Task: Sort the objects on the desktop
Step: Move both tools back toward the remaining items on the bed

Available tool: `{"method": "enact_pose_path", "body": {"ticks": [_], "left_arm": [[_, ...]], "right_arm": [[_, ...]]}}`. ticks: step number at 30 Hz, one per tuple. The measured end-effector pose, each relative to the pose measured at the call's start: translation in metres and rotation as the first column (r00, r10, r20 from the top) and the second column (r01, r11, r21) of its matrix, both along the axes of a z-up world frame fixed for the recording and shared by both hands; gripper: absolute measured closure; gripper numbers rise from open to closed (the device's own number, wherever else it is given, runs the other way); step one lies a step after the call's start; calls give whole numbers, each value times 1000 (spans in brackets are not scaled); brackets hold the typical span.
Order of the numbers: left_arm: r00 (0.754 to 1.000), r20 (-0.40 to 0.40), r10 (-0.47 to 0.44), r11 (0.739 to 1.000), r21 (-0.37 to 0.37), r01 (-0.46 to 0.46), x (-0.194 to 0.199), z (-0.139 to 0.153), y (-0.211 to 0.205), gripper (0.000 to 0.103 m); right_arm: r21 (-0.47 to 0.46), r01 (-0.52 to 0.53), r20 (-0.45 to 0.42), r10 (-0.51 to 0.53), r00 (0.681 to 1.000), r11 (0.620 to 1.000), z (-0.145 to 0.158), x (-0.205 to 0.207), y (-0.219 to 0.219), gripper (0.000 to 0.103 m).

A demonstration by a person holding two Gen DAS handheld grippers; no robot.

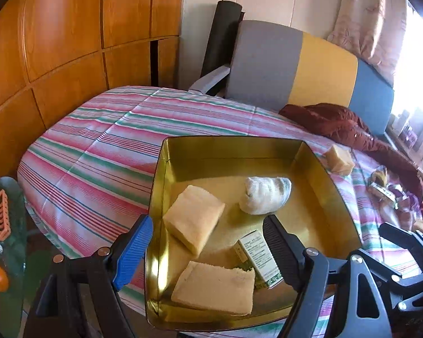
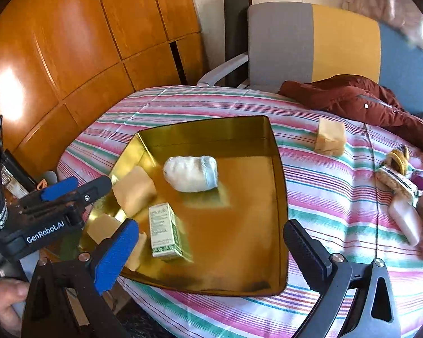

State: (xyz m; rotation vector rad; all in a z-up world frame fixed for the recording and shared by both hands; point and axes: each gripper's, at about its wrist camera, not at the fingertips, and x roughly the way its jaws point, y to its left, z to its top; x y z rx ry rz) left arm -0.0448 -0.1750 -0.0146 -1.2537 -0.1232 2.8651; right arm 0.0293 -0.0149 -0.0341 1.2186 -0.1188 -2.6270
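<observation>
Gold metal tray (image 2: pixel 279 197) is lying on the striped bed (image 2: pixel 338 197) as the collecting place, already holding sponges, a rolled sock (image 2: pixel 191 173) and a small box (image 2: pixel 166 232). Both the left gripper (image 1: pixel 208 242) and the right gripper (image 2: pixel 211 249) are hovering over it with fingers wide and empty; one sponge (image 2: pixel 331 138) is waiting outside.

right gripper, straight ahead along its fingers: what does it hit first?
Likely the gold tray. The right gripper, jaws wide open and empty, points down at bare tray floor just right of the small green-and-white box. Depth is unclear, so the box could be clipped.
</observation>
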Motion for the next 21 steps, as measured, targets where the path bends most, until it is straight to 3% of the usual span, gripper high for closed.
{"method": "enact_pose_path", "body": {"ticks": [13,21], "left_arm": [[998,-4,-67,996,-58,67,4,1,28,23],[982,-50,-184,983,-8,184,9,10,47,23]], "right_arm": [[-12,71,10,-70,997,997,-9,11,33,1],[-14,160,46,-159,986,987,-22,14,71,1]]}}
